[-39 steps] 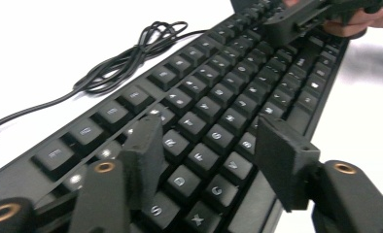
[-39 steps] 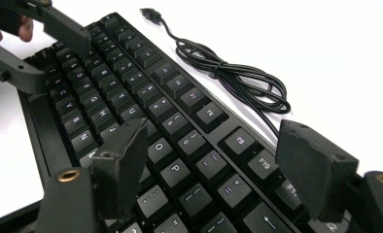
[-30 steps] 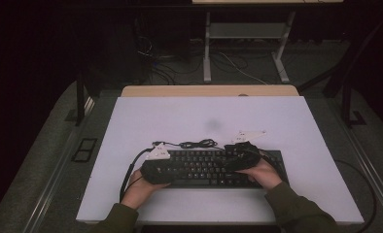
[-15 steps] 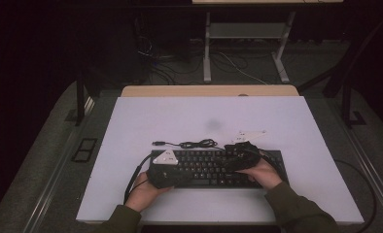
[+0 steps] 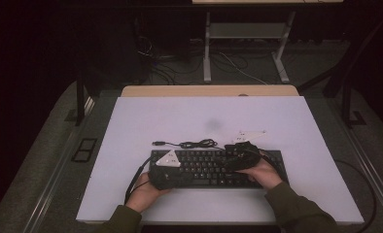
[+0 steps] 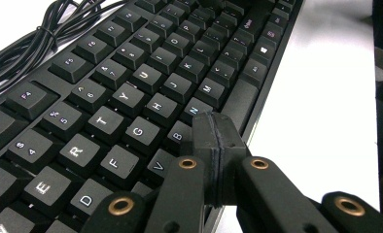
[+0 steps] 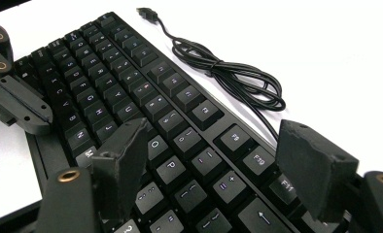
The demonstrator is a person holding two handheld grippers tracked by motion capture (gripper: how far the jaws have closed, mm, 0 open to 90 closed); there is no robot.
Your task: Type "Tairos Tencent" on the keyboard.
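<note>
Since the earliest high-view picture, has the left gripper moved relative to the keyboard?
Yes. The left gripper has shifted slightly right along the keyboard, its jaws now shut.

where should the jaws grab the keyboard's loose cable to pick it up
Probably at the bundled coil of the cable, coming straight down from above. It lies flat on the white table just behind the keyboard, and the doubled strands give more to pinch than the single thin run to the plug.

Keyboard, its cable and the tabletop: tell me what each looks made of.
Keyboard: black plastic by the look, matte keycaps with printed pale legends and a faint sheen on the frame. Cable: thin black cord, probably rubber or vinyl sheathed, smooth, bundled in loose loops. Tabletop: flat white surface with a matte, even look, perhaps laminate; the material stays uncertain.
</note>
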